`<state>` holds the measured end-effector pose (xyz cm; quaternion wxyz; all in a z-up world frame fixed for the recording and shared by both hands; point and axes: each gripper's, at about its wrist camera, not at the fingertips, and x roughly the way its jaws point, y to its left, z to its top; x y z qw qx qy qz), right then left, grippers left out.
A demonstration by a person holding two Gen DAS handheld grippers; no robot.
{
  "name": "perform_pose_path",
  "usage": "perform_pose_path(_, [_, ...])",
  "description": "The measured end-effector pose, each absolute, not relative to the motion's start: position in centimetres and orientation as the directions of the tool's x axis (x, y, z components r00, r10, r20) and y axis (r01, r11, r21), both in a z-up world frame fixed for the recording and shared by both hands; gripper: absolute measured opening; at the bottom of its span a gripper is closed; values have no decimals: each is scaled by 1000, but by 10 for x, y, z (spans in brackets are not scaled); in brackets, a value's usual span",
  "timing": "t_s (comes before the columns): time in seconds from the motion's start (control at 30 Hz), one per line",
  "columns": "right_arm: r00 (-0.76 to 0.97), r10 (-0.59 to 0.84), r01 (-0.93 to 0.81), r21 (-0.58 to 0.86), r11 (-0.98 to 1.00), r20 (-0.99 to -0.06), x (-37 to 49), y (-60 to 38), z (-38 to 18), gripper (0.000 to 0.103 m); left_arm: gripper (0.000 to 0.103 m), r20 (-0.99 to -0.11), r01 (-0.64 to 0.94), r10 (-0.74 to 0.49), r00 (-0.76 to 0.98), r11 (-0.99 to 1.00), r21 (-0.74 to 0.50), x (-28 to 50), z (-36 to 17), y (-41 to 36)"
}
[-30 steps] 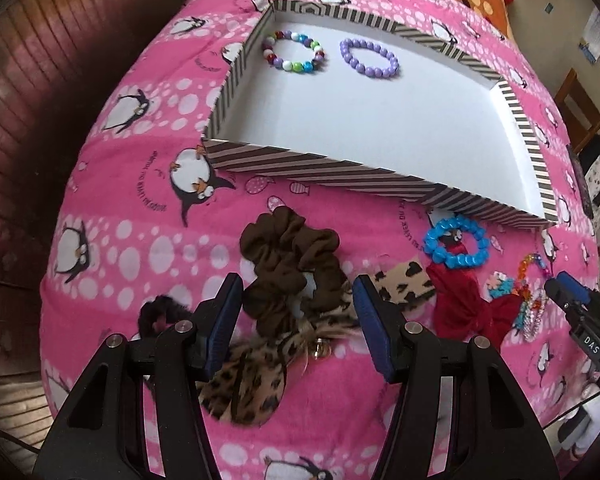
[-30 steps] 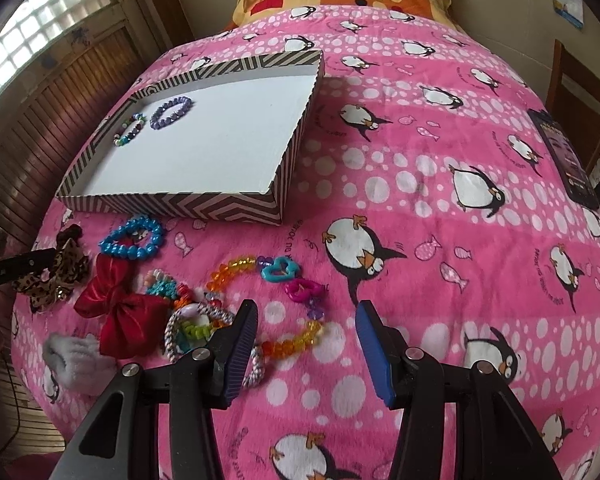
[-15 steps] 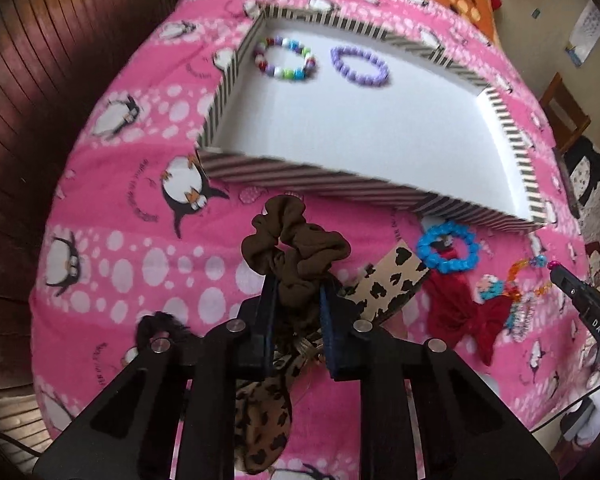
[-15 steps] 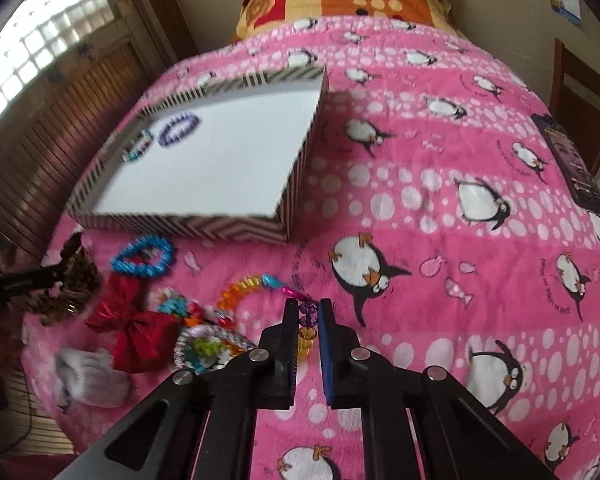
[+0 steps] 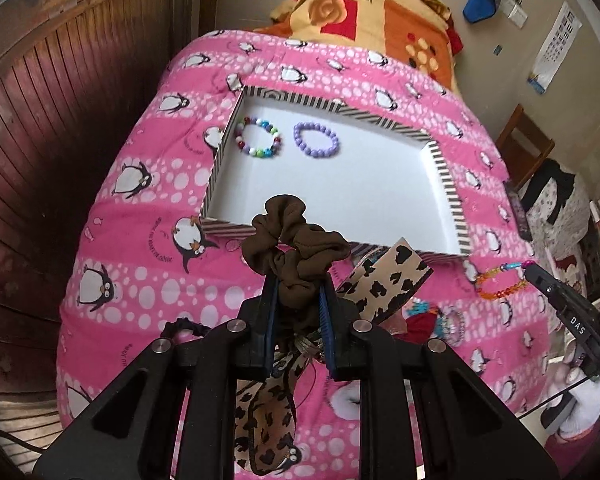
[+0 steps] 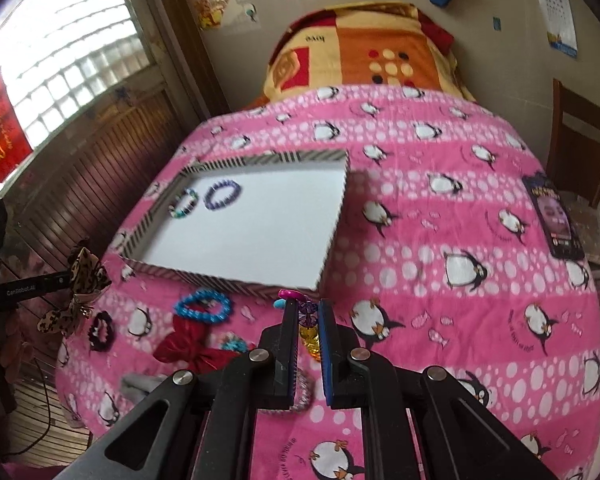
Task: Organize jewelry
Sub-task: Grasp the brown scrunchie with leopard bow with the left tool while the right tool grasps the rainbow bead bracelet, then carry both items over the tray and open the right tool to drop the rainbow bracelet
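Note:
My left gripper is shut on a brown scrunchie, held above the pink penguin bedspread. A leopard-print bow hangs with it, its tails dangling below the fingers. My right gripper is shut on a colourful bead bracelet, which dangles in the left wrist view as an orange loop. Ahead of both lies the striped tray with a white floor. In its far left corner lie a multicoloured bead bracelet and a purple bead bracelet.
On the bedspread in front of the tray lie a blue bead bracelet, a red bow, a black scrunchie and more beads. A phone lies at the right edge, a chair beyond it, and a folded orange blanket at the far end.
Both grippers closed, the left on the brown scrunchie and the right on the bead bracelet. Both then rose off the bedspread with their pieces, and the leopard bow came up too.

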<state>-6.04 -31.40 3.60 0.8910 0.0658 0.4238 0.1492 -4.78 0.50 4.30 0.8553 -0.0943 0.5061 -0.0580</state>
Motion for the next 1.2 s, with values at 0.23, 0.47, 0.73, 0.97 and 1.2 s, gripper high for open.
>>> perform_pose_path(0.23, [619,341,-255,229,939,-708,-59,-300,57,9,17,-841,1,-192,506,975,-222,-48,55,7])
perform_pose_path(0.47, [624,354,-284,220,933,-697,-46,-286,68,9,17,-838,5,-167,520,981,-193,-39,58,6])
perform_pose_path(0.73, [605,358,-306,208,929,-712,-23,-264,67,9,17,-840,7,-149,522,985,-170,-16,55,8])
perform_pose_path(0.97, [574,362,-317,209,925,-734,3,-243,57,9,17,-847,26,-142,512,988,-149,12,49,8])
perform_pose_path(1.2, [527,380,-336,224,915,-760,34,-213,42,9,17,-861,50,-136,491,991,-128,42,39,9])
